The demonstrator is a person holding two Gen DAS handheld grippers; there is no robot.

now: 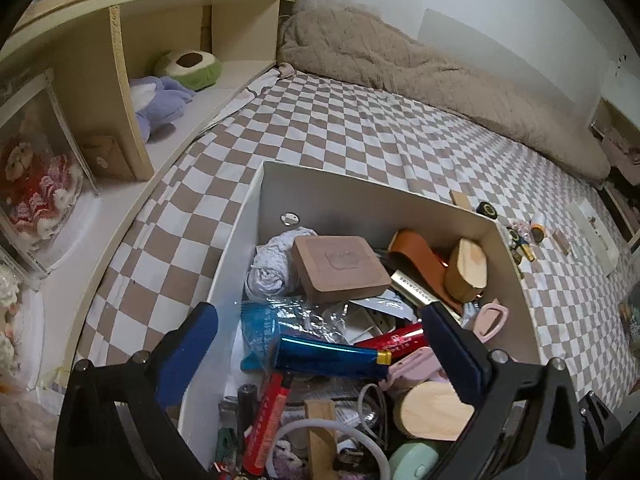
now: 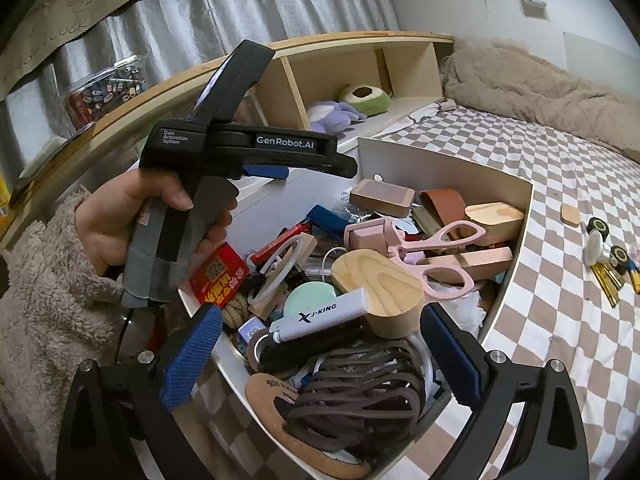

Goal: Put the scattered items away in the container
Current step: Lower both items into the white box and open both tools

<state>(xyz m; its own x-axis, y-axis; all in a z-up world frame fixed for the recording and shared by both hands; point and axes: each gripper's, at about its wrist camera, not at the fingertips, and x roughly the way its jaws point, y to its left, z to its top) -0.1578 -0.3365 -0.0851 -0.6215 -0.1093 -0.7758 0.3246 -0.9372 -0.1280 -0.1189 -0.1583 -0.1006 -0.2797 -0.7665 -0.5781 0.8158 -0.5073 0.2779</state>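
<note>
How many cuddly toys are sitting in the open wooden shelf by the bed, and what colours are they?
Green avocado plush: 1
Purple plush: 1
Total: 2

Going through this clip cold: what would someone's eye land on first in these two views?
First, the white container on the checkered bed, heaped with clutter: pink scissors on top, a blue tube near the left gripper. Both grippers, the right gripper too, hang open above it, holding nothing. A few small items, batteries among them, lie outside on the bed, right of the box.
</note>
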